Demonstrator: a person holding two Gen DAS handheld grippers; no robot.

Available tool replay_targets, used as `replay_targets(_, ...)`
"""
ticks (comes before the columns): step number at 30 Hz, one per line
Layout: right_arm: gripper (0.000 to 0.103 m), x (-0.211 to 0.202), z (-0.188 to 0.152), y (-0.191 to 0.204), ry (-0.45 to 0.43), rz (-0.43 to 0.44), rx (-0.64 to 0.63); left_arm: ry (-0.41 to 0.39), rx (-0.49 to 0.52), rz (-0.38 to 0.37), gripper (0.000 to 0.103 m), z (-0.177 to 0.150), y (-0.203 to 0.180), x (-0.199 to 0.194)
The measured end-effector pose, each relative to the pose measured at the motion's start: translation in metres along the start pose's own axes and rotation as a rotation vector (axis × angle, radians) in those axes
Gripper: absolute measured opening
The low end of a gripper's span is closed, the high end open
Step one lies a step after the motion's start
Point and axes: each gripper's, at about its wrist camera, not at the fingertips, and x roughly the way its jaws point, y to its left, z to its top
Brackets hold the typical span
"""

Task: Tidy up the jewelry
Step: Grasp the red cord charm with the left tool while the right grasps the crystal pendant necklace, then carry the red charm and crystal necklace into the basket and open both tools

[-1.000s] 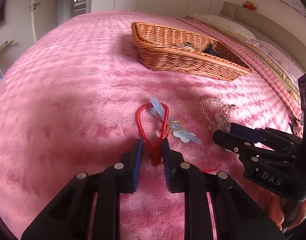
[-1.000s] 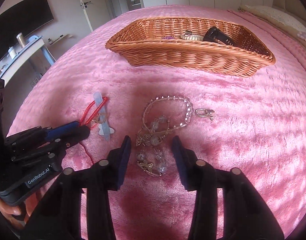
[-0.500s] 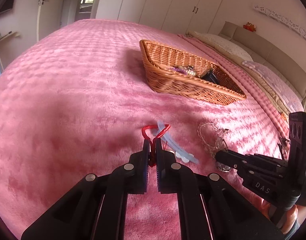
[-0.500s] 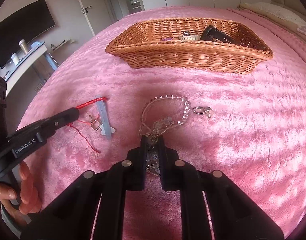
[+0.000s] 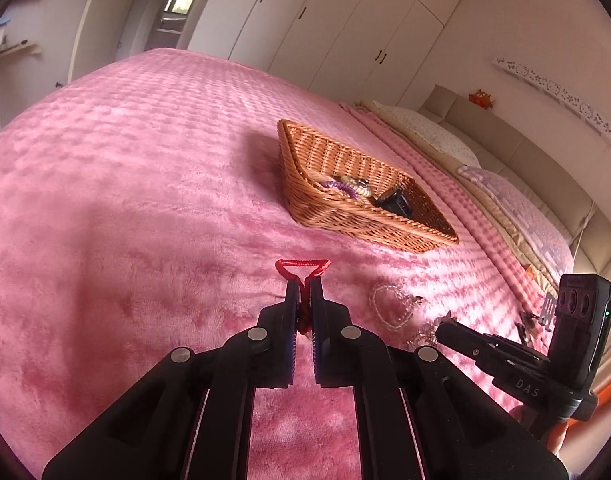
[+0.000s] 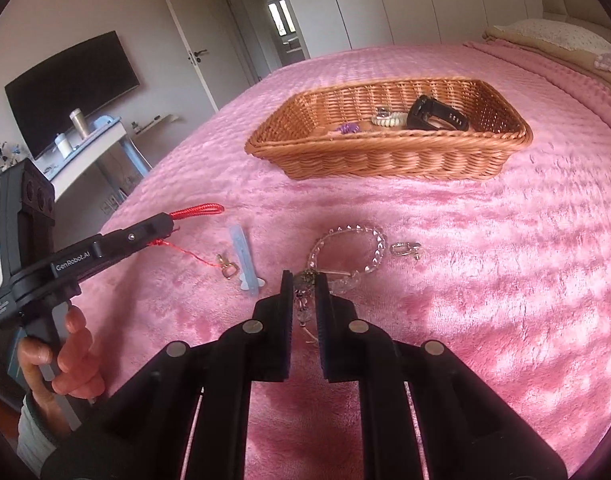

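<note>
My left gripper (image 5: 304, 286) is shut on a red cord bracelet (image 5: 302, 267) and holds it above the pink bedspread; its loop sticks out past the tips. In the right wrist view the red cord (image 6: 197, 211) trails a thin thread down to a gold clasp (image 6: 228, 269). My right gripper (image 6: 304, 280) is shut on the charm end of a clear bead bracelet (image 6: 351, 250), whose bead loop still lies on the bedspread. The wicker basket (image 6: 389, 156) stands beyond, holding a black watch (image 6: 435, 117), a cream bracelet (image 6: 389, 120) and a purple piece (image 6: 347, 128).
A pale blue clip (image 6: 243, 258) and a small silver clasp (image 6: 405, 249) lie on the bedspread near the bracelets. Pillows (image 5: 437, 136) line the bed's right side. A desk (image 6: 89, 148) and TV (image 6: 69, 88) stand off the bed's left.
Both grippers closed, the left on the red cord and the right on the bead bracelet's charms. The left then lifted the cord off the bedspread.
</note>
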Motion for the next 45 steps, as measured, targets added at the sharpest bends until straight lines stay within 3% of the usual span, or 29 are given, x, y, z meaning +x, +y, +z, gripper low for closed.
replay_targets(12, 0.009, -0.043, 0.018, 0.000, -0.064, -0.006, -0.043, -0.076, 0.080, -0.065, 0.004, 0.012, -0.036, -0.033)
replay_targets(22, 0.009, -0.068, 0.109, -0.006, -0.164, -0.042, -0.107, -0.162, 0.173, -0.104, 0.004, 0.071, -0.081, -0.036)
replay_targets(32, 0.009, -0.019, 0.182, -0.041, -0.092, 0.015, -0.029, -0.152, 0.138, -0.106, 0.004, 0.121, -0.086, 0.019)
replay_targets(39, 0.009, 0.035, 0.190, -0.062, -0.005, -0.023, -0.013, -0.121, 0.086, -0.074, 0.004, 0.135, -0.069, 0.071)
replay_targets(45, 0.009, 0.079, 0.182, -0.074, 0.080, -0.056, -0.013, -0.074, 0.049, -0.065, 0.004, 0.127, -0.056, 0.112)
